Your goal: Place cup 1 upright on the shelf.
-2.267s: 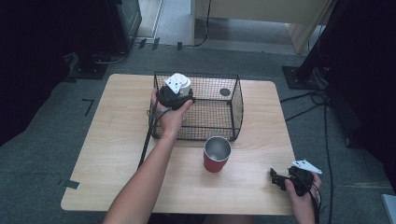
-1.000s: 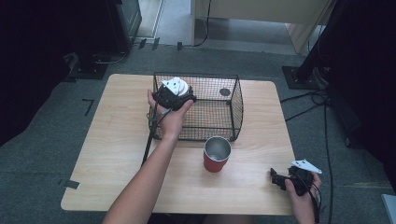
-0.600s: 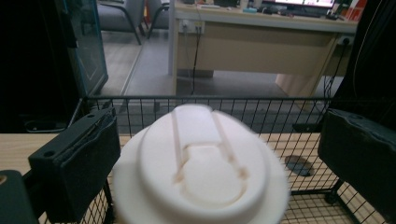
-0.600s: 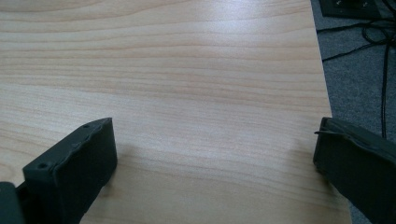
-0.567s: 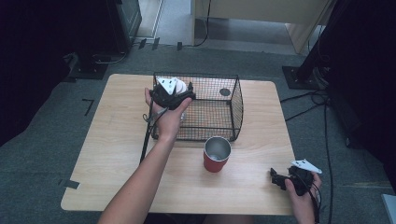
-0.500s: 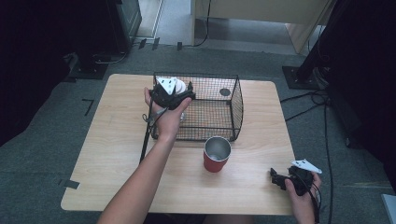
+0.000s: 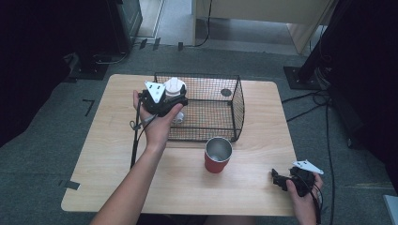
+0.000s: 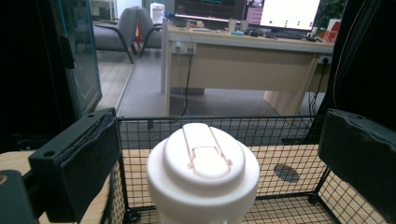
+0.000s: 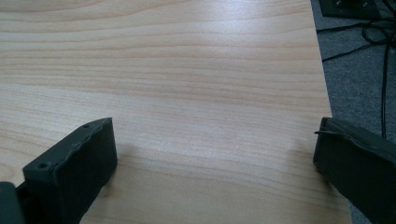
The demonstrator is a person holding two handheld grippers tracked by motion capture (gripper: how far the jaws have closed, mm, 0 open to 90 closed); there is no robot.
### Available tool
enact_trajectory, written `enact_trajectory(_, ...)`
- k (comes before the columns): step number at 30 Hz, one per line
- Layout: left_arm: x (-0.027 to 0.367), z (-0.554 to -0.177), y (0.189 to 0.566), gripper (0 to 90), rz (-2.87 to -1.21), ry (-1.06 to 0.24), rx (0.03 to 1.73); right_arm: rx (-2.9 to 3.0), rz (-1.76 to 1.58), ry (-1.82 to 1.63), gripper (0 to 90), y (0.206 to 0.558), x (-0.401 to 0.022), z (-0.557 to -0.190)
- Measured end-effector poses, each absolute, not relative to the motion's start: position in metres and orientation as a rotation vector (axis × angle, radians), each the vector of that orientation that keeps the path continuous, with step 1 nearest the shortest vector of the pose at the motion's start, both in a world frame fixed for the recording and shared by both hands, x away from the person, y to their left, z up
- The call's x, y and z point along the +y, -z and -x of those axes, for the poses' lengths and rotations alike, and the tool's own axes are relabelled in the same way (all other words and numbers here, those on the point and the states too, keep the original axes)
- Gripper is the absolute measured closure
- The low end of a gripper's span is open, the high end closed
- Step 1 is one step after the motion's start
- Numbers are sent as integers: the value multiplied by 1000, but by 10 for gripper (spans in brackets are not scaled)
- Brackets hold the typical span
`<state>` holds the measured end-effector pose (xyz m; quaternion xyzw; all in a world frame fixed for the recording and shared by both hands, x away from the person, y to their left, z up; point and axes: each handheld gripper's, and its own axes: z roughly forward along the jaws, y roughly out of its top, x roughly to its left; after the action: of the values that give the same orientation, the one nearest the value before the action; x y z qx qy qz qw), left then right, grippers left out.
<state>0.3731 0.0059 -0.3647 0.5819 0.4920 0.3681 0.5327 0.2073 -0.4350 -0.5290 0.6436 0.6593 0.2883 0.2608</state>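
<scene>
The wooden counter [image 7: 117, 154] carries a black wire basket [image 7: 237, 110] toward its far side, with a red cup [image 7: 218, 155] with a shiny metal lining standing just in front of the basket's near wall. The left gripper [image 7: 170, 96] hangs over the basket's left end, and between its jaws stands a white lidded cup [image 8: 203, 175], inside the basket at its near left corner.

In the left gripper view the jaws stand wide apart, one on either side of the white lidded cup with a clear gap on each side, so they hold nothing. The right gripper [image 7: 281, 179] rests near the counter's near right corner, its jaws also spread wide over bare wood with nothing between them.

The white lidded cup looks like smooth hard plastic, probably light and stiff, and rather slippery. Its domed lid with a flip tab [image 8: 204, 150] flares wider than the body, so I would close on the straight wall just under the lid's rim; a grip on the dome itself would likely slide off.
</scene>
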Motion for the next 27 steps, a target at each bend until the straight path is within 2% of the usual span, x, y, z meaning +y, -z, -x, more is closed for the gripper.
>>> enact_trajectory(8, 31, -344, 373, 0, -1435, -869, 1152, 1785, -1743, -780, 0, 529, -435, -207)
enact_trajectory(14, 55, -321, 394, 0, -1512, -818, 1142, 1784, -1742, -780, 0, 529, -435, -207)
enact_trajectory(27, 86, -284, 427, 1, -1581, -791, 1150, 1786, -1742, -778, 0, 529, -435, -207)
